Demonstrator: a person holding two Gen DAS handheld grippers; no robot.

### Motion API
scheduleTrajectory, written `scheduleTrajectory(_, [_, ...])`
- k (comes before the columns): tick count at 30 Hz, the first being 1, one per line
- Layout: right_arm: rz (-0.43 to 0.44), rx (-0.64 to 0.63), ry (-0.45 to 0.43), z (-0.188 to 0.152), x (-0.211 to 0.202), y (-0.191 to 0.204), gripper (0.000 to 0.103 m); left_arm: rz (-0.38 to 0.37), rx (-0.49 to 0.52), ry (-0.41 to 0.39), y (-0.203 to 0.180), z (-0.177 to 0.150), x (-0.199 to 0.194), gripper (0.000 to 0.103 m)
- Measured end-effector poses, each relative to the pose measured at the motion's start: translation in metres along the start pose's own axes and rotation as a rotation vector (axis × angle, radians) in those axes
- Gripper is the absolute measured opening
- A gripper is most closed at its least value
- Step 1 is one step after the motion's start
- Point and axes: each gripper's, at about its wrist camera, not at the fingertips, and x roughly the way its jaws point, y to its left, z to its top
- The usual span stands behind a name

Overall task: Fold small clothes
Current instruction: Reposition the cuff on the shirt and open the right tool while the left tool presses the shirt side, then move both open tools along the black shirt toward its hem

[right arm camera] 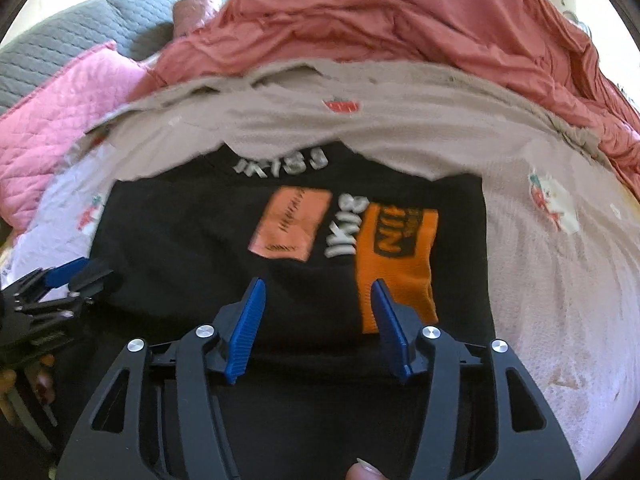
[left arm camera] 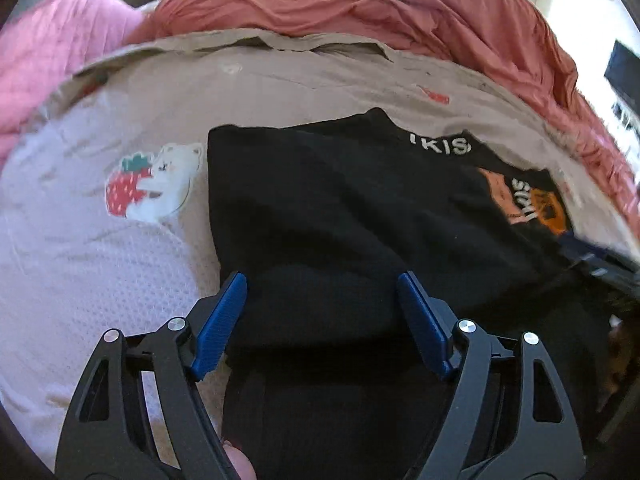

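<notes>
The black shirt (right arm camera: 224,248), printed with an orange patch (right arm camera: 396,264) and pale lettering, is laid flat on a beige bedsheet (left arm camera: 280,84), its near part apparently already doubled over, probably so that a further fold can be made. Both claws are held open above its near edge with nothing gripped: the left claw (left arm camera: 322,304) wide over plain black cloth, the right claw (right arm camera: 318,308) narrower beside the orange patch. A crumpled red blanket (right arm camera: 400,24) and a pink pillow (left arm camera: 60,40) are pushed back, leaving room for folding
</notes>
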Motion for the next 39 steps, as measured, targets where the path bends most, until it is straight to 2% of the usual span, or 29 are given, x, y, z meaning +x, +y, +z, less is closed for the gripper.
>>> scheduleTrajectory(2, [-0.026,0.017,0.055,-0.004,0.014,-0.004,0.054,-0.006,-0.008,0.008,0.003,-0.003,-0.002,0.071])
scheduleTrajectory(7, [-0.029,0.02,0.048,-0.007,0.014,-0.005,0.054,0.014,0.012,0.006,-0.002,-0.006,-0.004,0.071])
scheduleTrajectory(11, [0.01,0.063,0.033,-0.008,0.007,-0.013,0.063,0.005,-0.02,0.007,0.004,-0.008,-0.008,0.071])
scheduleTrajectory(13, [0.014,0.078,0.025,-0.008,0.001,-0.016,0.068,0.011,-0.047,0.026,0.01,-0.008,-0.007,0.076])
scheduleTrajectory(16, [0.022,0.104,0.007,-0.007,-0.007,-0.022,0.073,-0.028,-0.107,0.033,0.02,-0.007,-0.01,0.076])
scheduleTrajectory(21, [0.039,0.141,-0.022,-0.007,-0.023,-0.034,0.082,0.061,-0.094,-0.07,0.025,-0.002,-0.032,0.075])
scheduleTrajectory(24, [0.031,0.15,-0.033,-0.008,-0.031,-0.04,0.083,0.05,-0.099,-0.101,0.027,0.0,-0.04,0.077])
scheduleTrajectory(30, [0.038,0.172,-0.042,-0.009,-0.039,-0.047,0.084,0.05,-0.096,-0.157,0.027,0.0,-0.054,0.091])
scheduleTrajectory(33, [0.049,0.182,-0.051,-0.008,-0.046,-0.05,0.085,0.047,-0.105,-0.183,0.029,-0.002,-0.06,0.093])
scheduleTrajectory(35, [0.052,0.186,-0.068,-0.008,-0.053,-0.051,0.094,0.048,-0.11,-0.195,0.03,-0.005,-0.063,0.093])
scheduleTrajectory(39, [0.058,0.201,-0.095,-0.008,-0.066,-0.059,0.094,0.054,-0.123,-0.213,0.032,-0.012,-0.072,0.093])
